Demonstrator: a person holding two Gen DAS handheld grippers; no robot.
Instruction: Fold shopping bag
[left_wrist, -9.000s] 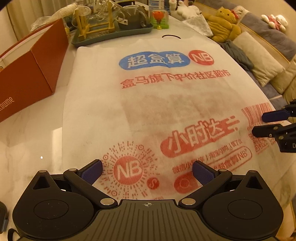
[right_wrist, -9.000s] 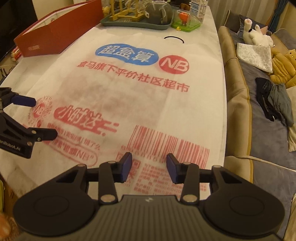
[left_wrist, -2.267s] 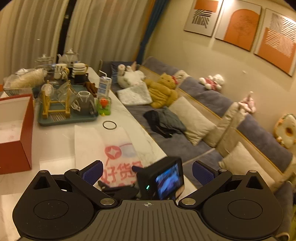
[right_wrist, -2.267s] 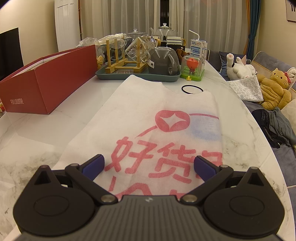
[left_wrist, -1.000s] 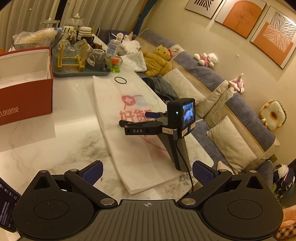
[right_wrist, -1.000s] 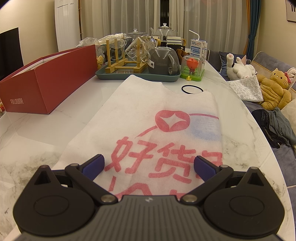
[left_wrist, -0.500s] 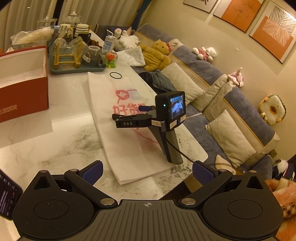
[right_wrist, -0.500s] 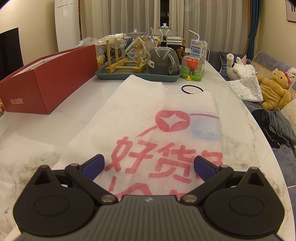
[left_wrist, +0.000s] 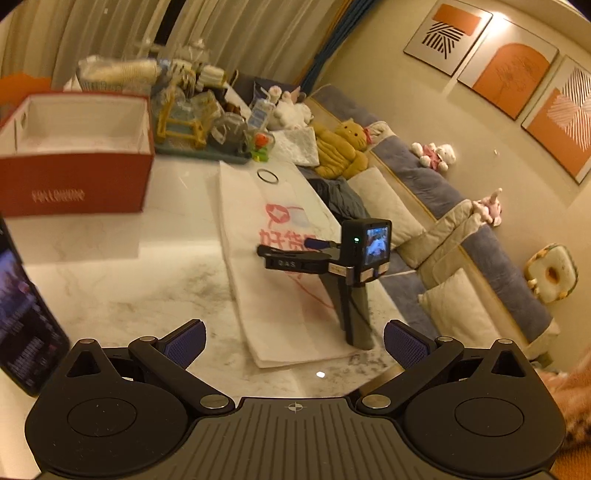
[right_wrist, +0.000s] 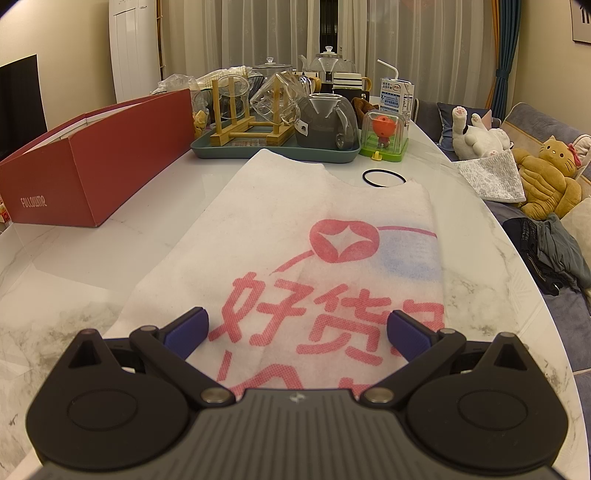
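Both of my tools stand wide open, gripping nothing. My left tool (left_wrist: 293, 341) is raised above the near edge of the bench (left_wrist: 110, 280) and tilted down, its blue ribbed pads (left_wrist: 184, 341) spread apart over bare marble. My right tool (left_wrist: 291, 254) stands upright on its grey handle on the shopping bag (left_wrist: 280, 295), near the bench's right edge, with its black fingers pointing level toward the far end and a small lit screen on its back. From its own camera, the right tool (right_wrist: 295, 332) sits low over the bag, pads apart on either side of the red characters.

The shopping bag (right_wrist: 295, 229) lies flat as a long, narrow strip along the right side of the bench, folded lengthwise in layers; it is a soft, fuzzy white non-woven cloth printed in red with a faint blue patch. A thin black ring (right_wrist: 382, 177) lies at its far end. The bench is glossy white marble with grey veining. At the far left sits a red cardboard box (right_wrist: 92, 166), open, white inside. At the far edge a teal tray (right_wrist: 273, 151) carries glassware on a wooden rack.
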